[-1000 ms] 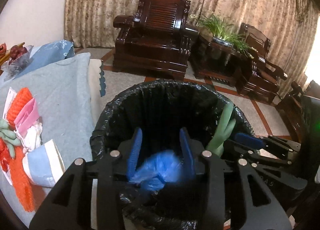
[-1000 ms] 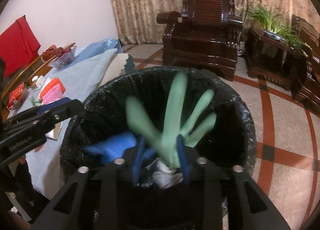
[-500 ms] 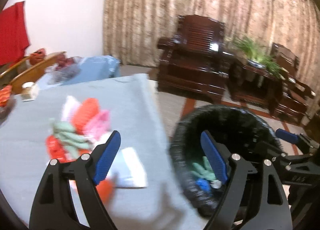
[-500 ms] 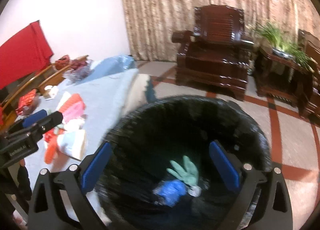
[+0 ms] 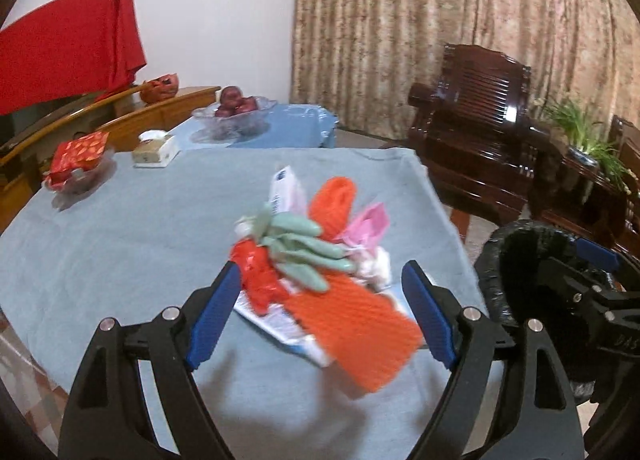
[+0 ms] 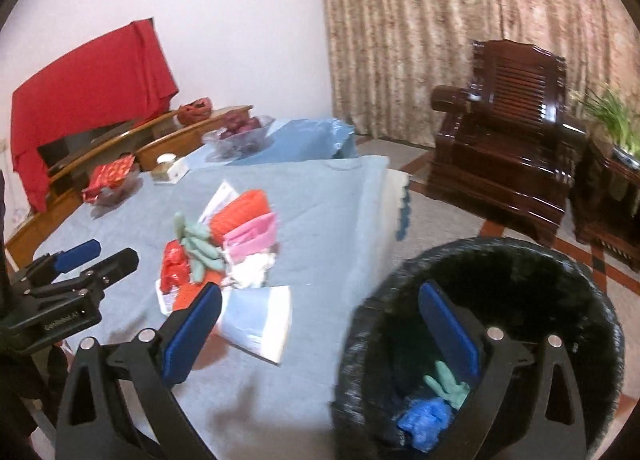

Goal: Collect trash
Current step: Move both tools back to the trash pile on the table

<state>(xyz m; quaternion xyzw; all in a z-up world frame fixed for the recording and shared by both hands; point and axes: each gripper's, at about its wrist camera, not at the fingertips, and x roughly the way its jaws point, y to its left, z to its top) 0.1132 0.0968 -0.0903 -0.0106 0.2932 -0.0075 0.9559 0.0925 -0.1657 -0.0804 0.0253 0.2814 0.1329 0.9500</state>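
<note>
A: Left gripper (image 5: pixel 320 312)?
B: Jaws spread wide, nothing between the pads. It hangs over the tabletop (image 5: pixel 120 227), which has a light blue cloth on it, in front of the trash pile.

A: Right gripper (image 6: pixel 320 324)?
B: Also wide open, empty. One finger is over the tabletop edge, the other over the bin (image 6: pixel 500 260).

A: Where's the trash?
B: Some is in the black-lined bin: a green glove (image 6: pixel 446 384) and a blue crumpled piece (image 6: pixel 424 420) at the bottom. The rest is heaped on the tabletop: another green glove (image 5: pixel 304 252) on top, orange foam netting (image 5: pixel 352 336) nearest the left gripper, a second orange net (image 5: pixel 334 199) behind, a red wrapper (image 5: pixel 256 280), a pink piece (image 5: pixel 368 223), white paper packaging (image 6: pixel 256 320).

A: Bin position?
B: On the floor just beside the tabletop's right edge.

A: Anything else?
B: Fruit bowl (image 5: pixel 236 115) and tissue box (image 5: pixel 156 149) at the far end, well apart from the pile. Blurry frames.
</note>
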